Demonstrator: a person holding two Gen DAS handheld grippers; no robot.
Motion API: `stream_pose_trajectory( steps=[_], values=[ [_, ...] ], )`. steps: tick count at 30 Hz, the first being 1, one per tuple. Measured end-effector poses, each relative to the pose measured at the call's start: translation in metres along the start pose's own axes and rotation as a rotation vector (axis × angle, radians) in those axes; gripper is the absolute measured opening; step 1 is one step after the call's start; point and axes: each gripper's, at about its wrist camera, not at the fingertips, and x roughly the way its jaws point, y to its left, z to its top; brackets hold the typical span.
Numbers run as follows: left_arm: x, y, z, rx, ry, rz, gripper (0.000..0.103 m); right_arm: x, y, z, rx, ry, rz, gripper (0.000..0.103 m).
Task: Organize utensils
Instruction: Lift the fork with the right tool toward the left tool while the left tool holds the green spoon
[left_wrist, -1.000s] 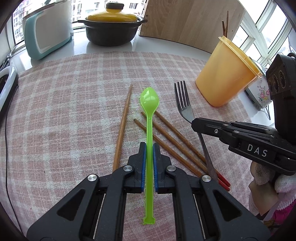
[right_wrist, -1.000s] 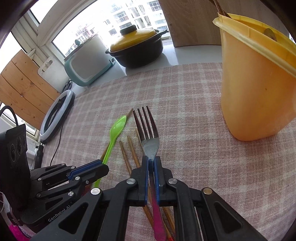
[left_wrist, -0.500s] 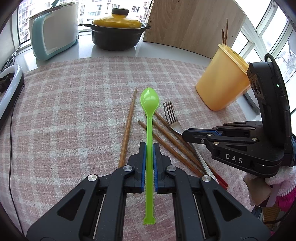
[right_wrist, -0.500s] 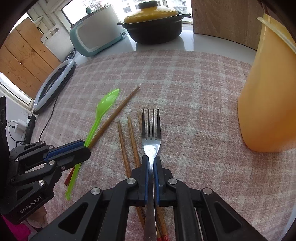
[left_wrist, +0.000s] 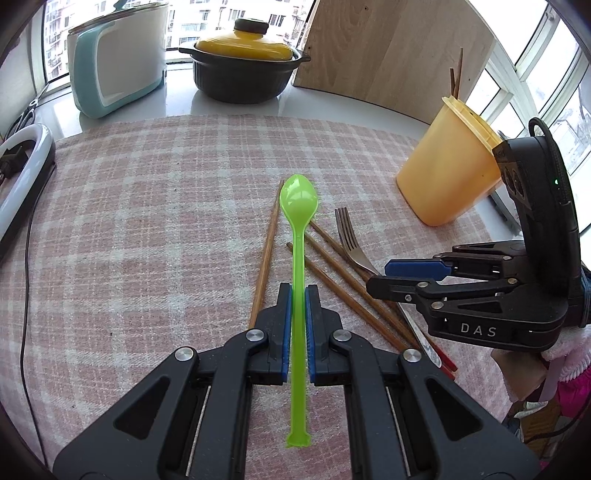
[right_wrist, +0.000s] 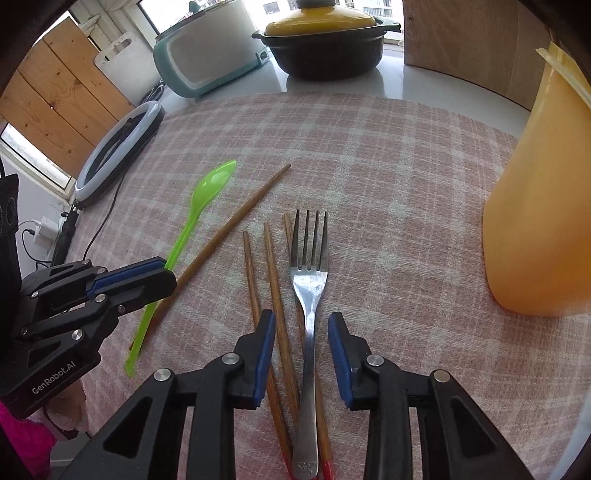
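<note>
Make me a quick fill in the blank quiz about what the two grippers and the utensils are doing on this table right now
1. The left gripper is shut on the ____ spoon.
2. The right gripper has its jaws ____, with the fork lying between them.
3. The fork lies on top of some wooden ____ on the checked cloth.
4. The orange cup stands ____ on the cloth.

Missing words: green; open; chopsticks; upright

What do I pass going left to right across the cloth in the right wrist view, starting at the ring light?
ring light → left claw shut on the green spoon → lone chopstick → fork, lying between the open right claw's fingers → orange cup.
</note>
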Motion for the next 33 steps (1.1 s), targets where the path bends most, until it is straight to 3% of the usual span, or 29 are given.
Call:
stream_pose_trajectory(
  steps=[2, 4, 6, 16, 24, 33],
  values=[
    [0.000, 0.001, 0.000, -0.003, 0.001, 0.001, 0.005, 0.006, 0.002, 0.000, -0.015, 0.016, -0.021, 0.018],
    [0.000, 0.002, 0.000, -0.005, 0.001, 0.002, 0.005, 0.007, 0.002, 0.001, -0.015, 0.016, -0.018, 0.017],
    [-0.001, 0.002, 0.000, -0.006, 0.001, 0.003, 0.005, 0.007, 0.000, 0.001, -0.012, 0.017, -0.017, 0.004],
    [-0.009, 0.000, 0.000, -0.025, -0.026, 0.000, 0.005, -0.013, -0.007, -0.009, 0.003, -0.039, 0.022, 0.003],
    [-0.019, -0.013, 0.002, -0.042, -0.062, 0.005, 0.005, -0.050, -0.017, -0.018, -0.003, -0.152, 0.061, 0.003],
    [-0.026, -0.035, 0.004, -0.061, -0.094, 0.029, 0.005, -0.085, -0.014, -0.028, -0.091, -0.275, 0.072, 0.003]
  ],
)
